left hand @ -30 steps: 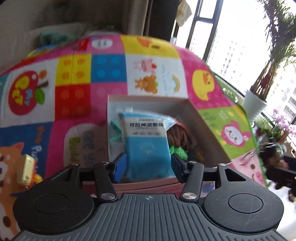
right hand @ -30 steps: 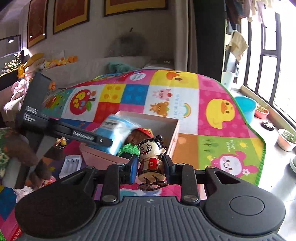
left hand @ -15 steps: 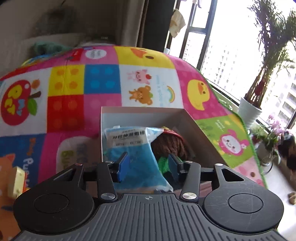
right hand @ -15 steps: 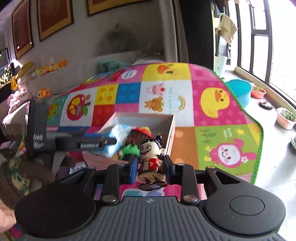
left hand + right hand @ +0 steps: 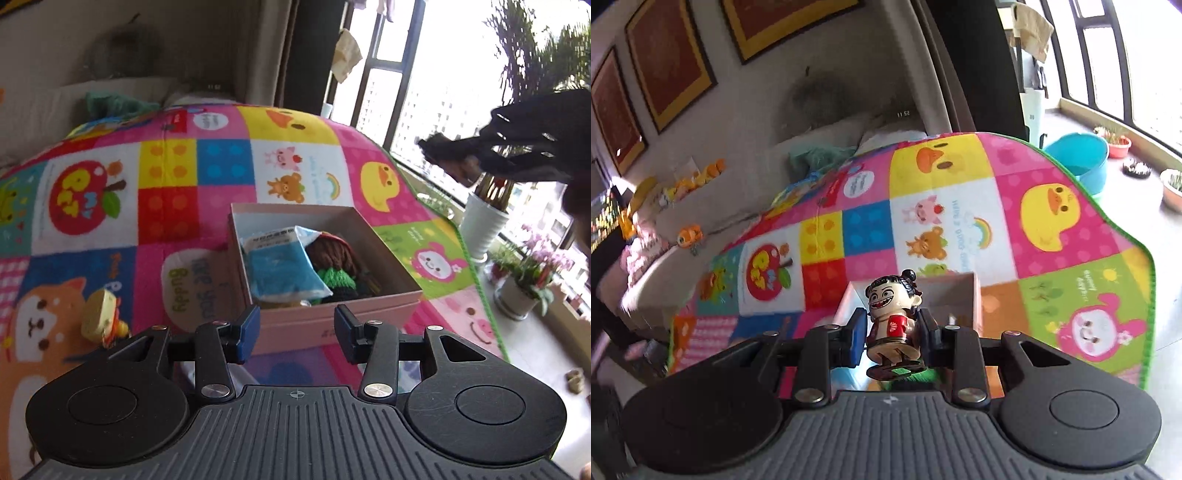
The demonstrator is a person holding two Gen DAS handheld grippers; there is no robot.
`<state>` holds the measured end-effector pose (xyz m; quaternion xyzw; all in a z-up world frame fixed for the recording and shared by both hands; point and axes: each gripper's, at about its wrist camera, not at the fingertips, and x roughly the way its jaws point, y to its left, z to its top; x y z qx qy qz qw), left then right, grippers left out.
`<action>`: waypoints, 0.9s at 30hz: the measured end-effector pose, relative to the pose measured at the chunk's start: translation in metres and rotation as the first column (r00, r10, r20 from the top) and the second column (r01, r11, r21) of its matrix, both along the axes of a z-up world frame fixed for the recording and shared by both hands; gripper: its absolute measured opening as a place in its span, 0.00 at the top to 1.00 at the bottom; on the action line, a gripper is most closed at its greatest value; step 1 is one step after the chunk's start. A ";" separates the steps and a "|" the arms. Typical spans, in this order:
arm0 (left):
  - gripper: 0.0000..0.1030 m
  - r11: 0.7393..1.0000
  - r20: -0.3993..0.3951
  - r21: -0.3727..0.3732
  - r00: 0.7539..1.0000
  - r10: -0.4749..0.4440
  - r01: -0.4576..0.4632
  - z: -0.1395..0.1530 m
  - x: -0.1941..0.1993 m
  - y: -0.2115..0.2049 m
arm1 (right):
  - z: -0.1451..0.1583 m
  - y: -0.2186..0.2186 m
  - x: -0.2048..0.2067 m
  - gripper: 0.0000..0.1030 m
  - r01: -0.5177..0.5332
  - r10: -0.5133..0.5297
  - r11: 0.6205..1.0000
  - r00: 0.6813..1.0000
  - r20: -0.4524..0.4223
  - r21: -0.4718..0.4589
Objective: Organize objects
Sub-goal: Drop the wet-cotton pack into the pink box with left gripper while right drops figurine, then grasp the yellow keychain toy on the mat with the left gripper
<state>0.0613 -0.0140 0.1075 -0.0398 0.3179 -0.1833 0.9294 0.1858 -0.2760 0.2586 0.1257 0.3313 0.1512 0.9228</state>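
Note:
A pink cardboard box (image 5: 332,321) sits on the colourful play mat (image 5: 166,206). Inside it lie a blue packet (image 5: 280,269) and a brown-and-green knitted doll (image 5: 332,262). My left gripper (image 5: 295,330) is open and empty, just in front of the box's near wall. My right gripper (image 5: 892,332) is shut on a small grinning figurine (image 5: 892,321) with black hair buns and a red top, held above the box (image 5: 956,295). The right gripper also shows as a dark shape at the upper right of the left wrist view (image 5: 461,158).
A small yellow toy (image 5: 101,319) lies on the mat left of the box. Potted plants (image 5: 484,225) and a window stand to the right. A blue basin (image 5: 1078,155) sits beyond the mat's far corner. A sofa with toys (image 5: 690,236) runs along the wall.
My left gripper let go of the blue packet, which now lies in the box, and pulled back. My right gripper rose over the box, still holding the figurine.

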 end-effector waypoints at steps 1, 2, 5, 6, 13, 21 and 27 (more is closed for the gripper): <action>0.53 1.000 0.000 -0.021 1.000 0.011 -0.011 -0.002 -0.007 0.009 | 0.004 0.006 0.011 0.72 0.014 -0.014 1.000 1.000 0.015 0.007; 0.53 0.999 -0.006 -0.045 1.000 0.028 -0.029 -0.004 -0.013 0.019 | 0.007 0.013 0.022 0.72 0.035 -0.035 0.999 0.999 0.038 -0.002; 0.53 0.989 -0.044 -0.103 0.994 0.101 -0.105 -0.015 -0.025 0.052 | 0.004 0.038 0.065 0.64 0.074 -0.069 0.995 0.994 0.083 -0.063; 0.53 0.983 -0.057 -0.119 0.989 0.133 -0.139 -0.021 -0.028 0.066 | -0.001 0.045 0.080 0.46 0.089 -0.083 0.991 0.995 0.061 -0.101; 0.53 0.924 -0.184 -0.145 0.927 0.328 -0.355 -0.064 -0.038 0.141 | -0.040 0.022 0.070 0.35 0.117 -0.117 0.992 0.993 0.002 -0.037; 0.54 0.935 -0.204 -0.128 0.931 0.302 -0.331 -0.075 -0.025 0.130 | -0.109 0.012 -0.016 0.25 0.036 -0.039 0.990 0.999 -0.019 -0.139; 0.54 0.952 -0.122 -0.084 0.951 0.284 -0.295 -0.070 -0.002 0.112 | -0.157 0.028 -0.070 0.16 -0.012 0.011 0.985 1.000 -0.007 -0.171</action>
